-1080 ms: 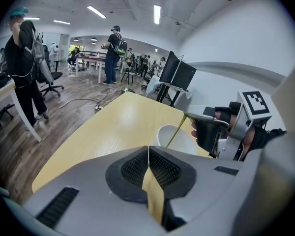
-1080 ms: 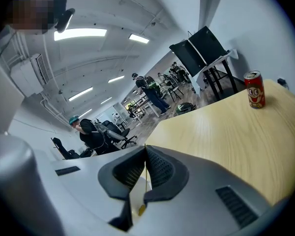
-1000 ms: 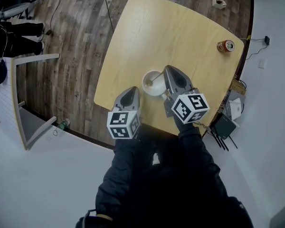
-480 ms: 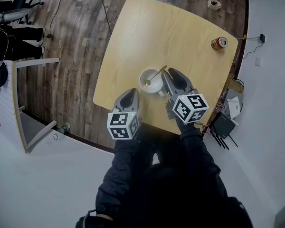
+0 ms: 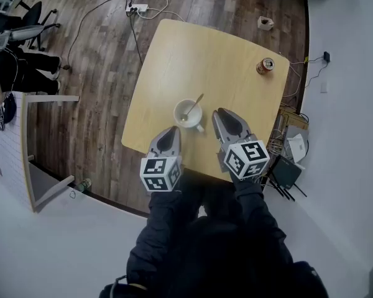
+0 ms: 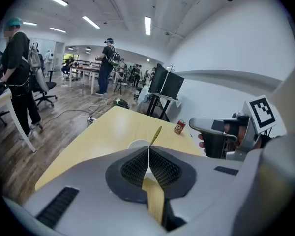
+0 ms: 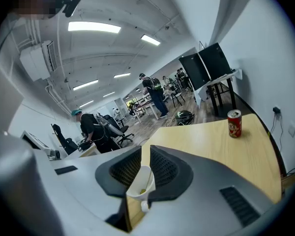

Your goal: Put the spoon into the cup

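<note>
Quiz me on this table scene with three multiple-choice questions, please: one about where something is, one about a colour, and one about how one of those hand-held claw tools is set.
1. Where does the can stand?
A. Near a far corner of the table
B. On the wooden floor
C. On a chair

2. What colour is the cup?
A. Red
B. White
C. Black

3. How are the jaws of the left gripper set?
A. Wide apart
B. Gripping the can
C. Closed together with nothing between them

Answers:
1 A: the head view shows the can upright by the table's far right corner.
2 B: the cup is plainly white against the yellow tabletop.
3 C: the left gripper view shows both pads meeting in a thin line, with the cup well beyond them.
</note>
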Demonstrator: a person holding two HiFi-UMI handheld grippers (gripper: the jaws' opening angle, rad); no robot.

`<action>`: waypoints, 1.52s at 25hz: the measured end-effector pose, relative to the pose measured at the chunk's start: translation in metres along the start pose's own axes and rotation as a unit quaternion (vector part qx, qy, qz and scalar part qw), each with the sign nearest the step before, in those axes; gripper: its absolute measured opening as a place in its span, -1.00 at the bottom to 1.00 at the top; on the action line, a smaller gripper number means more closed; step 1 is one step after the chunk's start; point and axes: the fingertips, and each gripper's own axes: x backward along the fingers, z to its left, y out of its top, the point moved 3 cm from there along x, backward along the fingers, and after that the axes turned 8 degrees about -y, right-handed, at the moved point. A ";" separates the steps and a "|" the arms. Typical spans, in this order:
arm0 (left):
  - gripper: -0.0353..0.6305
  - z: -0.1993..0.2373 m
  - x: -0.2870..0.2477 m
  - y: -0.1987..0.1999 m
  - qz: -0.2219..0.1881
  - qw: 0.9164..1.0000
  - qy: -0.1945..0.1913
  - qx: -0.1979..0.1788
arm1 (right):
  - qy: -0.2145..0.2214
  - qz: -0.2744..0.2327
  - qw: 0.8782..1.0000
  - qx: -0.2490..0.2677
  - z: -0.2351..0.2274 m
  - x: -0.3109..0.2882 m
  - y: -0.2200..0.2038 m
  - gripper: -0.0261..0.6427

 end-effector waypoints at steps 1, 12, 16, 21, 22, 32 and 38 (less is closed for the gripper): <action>-0.79 -0.007 0.004 0.005 -0.007 1.000 -0.003 -0.001 | -0.002 -0.004 1.000 0.008 0.004 0.008 0.005 -0.73; -0.79 -0.081 0.053 0.057 -0.074 0.995 -0.035 -0.054 | -0.010 -0.031 0.995 0.096 0.044 0.090 0.046 -0.85; -0.79 -0.101 0.069 0.071 -0.097 0.992 -0.036 -0.075 | -0.012 -0.052 0.993 0.103 0.052 0.114 0.063 -0.85; -0.79 -0.131 0.087 0.088 -0.134 0.984 -0.029 -0.110 | -0.006 -0.083 0.990 0.113 0.059 0.145 0.084 -0.85; -0.79 -0.138 0.087 0.093 -0.137 0.983 -0.033 -0.117 | -0.006 -0.089 0.989 0.115 0.059 0.149 0.088 -0.85; -0.79 -0.183 0.087 0.118 -0.158 0.973 -0.056 -0.158 | -0.011 -0.136 0.981 0.139 0.057 0.189 0.121 -0.85; -0.79 -0.195 0.089 0.119 -0.167 0.970 -0.058 -0.168 | -0.014 -0.153 0.977 0.146 0.051 0.200 0.132 -0.85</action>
